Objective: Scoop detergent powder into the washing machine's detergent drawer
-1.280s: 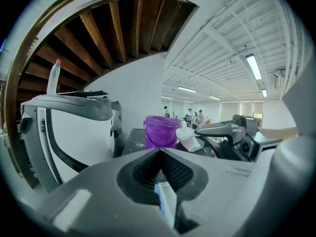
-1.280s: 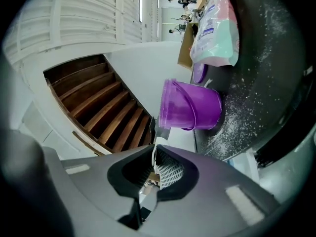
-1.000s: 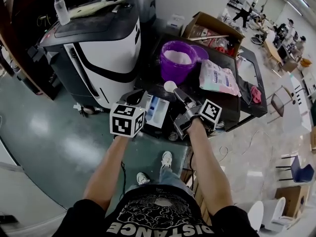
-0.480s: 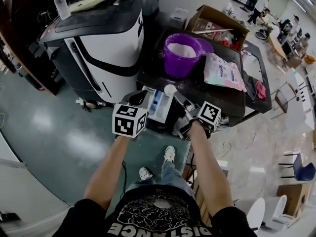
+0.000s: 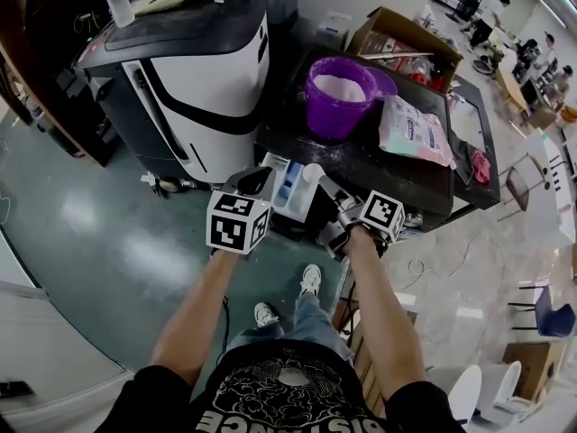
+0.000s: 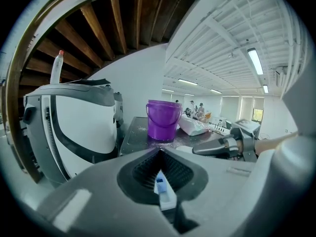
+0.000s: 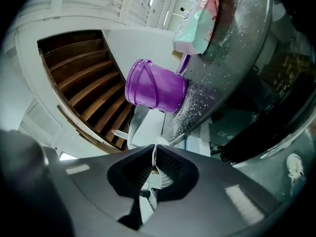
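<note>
The left gripper [image 5: 251, 180] is pinching an edge of the detergent drawer [image 5: 290, 188]. Its jaws are pressing together on the white wall, and the drawer's blue insert is showing just behind the pads. The drawer is sitting on the person's side of the purple bucket [image 5: 338, 106], slightly to the bucket's left, at the edge of the black table [image 5: 383, 165] that is carrying the bucket.

The right gripper [image 5: 326, 186] is clamping the thin handle of the white scoop [image 5: 313, 171], with its jaws closing tight on it. The scoop's bowl is hovering on the person's side of the bucket, just beside the drawer's right edge. Its contents cannot be made out.

White detergent powder [image 5: 341, 86] is filling the bucket, and loose grains are lying on the table around the bucket's base. The detergent bag [image 5: 413, 131] is lying flat just right of the bucket. The washing machine [image 5: 203, 70] is standing to the bucket's left.
</note>
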Tool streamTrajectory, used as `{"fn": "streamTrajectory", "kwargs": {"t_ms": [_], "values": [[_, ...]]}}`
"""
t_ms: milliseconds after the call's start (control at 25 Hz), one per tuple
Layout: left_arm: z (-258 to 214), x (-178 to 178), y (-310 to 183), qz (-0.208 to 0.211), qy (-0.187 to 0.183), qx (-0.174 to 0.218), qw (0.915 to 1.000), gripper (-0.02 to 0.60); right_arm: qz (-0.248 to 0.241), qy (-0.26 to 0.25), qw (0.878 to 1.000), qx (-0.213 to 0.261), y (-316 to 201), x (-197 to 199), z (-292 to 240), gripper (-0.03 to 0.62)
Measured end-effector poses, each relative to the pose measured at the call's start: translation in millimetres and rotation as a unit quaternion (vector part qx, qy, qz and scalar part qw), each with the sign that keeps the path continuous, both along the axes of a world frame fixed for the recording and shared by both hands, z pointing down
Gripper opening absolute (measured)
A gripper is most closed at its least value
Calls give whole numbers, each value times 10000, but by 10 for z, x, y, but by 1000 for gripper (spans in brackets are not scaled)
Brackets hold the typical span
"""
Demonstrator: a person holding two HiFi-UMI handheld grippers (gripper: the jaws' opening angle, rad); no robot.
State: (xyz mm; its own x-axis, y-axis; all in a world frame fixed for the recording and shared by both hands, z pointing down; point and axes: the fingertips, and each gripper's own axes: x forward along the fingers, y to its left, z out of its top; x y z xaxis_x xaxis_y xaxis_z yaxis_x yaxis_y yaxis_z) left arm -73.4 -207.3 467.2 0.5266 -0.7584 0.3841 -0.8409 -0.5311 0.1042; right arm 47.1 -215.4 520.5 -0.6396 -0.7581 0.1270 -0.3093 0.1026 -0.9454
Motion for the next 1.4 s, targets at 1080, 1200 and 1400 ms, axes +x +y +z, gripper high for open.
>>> {"fn": "streamTrajectory", "kwargs": {"t_ms": [1080, 1200, 1400], "values": [[263, -92, 84, 6, -58, -254, 9997, 0, -816, 1971, 9770, -5, 96, -128, 433, 34], [273, -117, 96, -18, -58, -262, 9996, 0, -890, 2249, 9703, 81, 92, -149, 430, 34], [301, -106, 120, -7, -44, -287, 9996, 0, -1130, 2814, 9527, 205, 85, -197, 458, 34]]}}
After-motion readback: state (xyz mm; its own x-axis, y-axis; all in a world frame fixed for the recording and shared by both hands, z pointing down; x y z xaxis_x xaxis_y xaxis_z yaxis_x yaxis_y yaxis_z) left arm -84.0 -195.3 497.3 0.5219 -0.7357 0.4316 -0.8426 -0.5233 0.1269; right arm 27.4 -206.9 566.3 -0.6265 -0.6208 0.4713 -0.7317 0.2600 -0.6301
